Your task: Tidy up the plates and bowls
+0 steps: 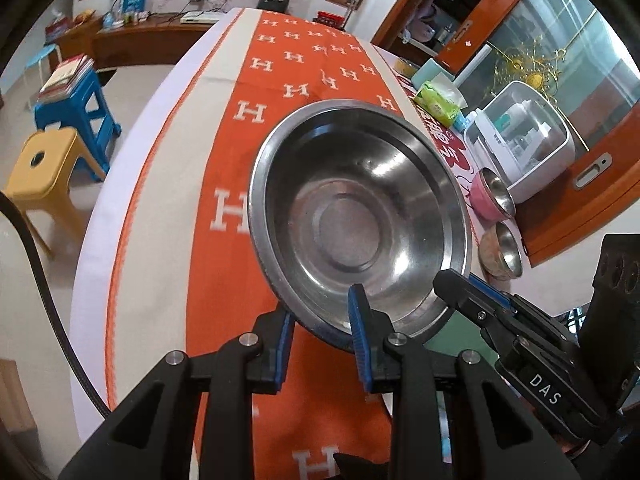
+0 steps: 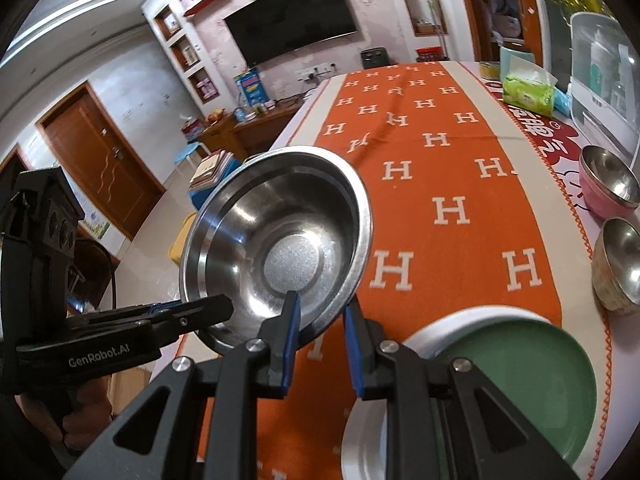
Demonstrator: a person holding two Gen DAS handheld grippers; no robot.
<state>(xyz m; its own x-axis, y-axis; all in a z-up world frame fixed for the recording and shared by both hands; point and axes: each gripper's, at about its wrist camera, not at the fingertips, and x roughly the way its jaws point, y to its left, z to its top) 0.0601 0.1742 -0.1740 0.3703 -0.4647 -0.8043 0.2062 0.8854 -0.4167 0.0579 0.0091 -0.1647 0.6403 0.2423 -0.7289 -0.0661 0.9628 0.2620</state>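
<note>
Both grippers clamp one steel bowl [image 1: 356,216] by its near rim and hold it tilted above the orange cloth [image 1: 256,80] on the table. The left gripper [image 1: 320,320] pinches the rim with one blue pad inside the bowl and one outside; the right gripper [image 2: 320,312] grips the same way, a little along the rim from it. Just right of the bowl and nearer, a green plate [image 2: 520,376] lies on a white plate [image 2: 436,328], with a steel plate [image 2: 368,448] beside them. Farther right of the bowl stand a beige bowl [image 2: 616,264] and, beyond it, a pink bowl [image 2: 604,192]. Past those sits a white lidded box [image 1: 528,136].
</note>
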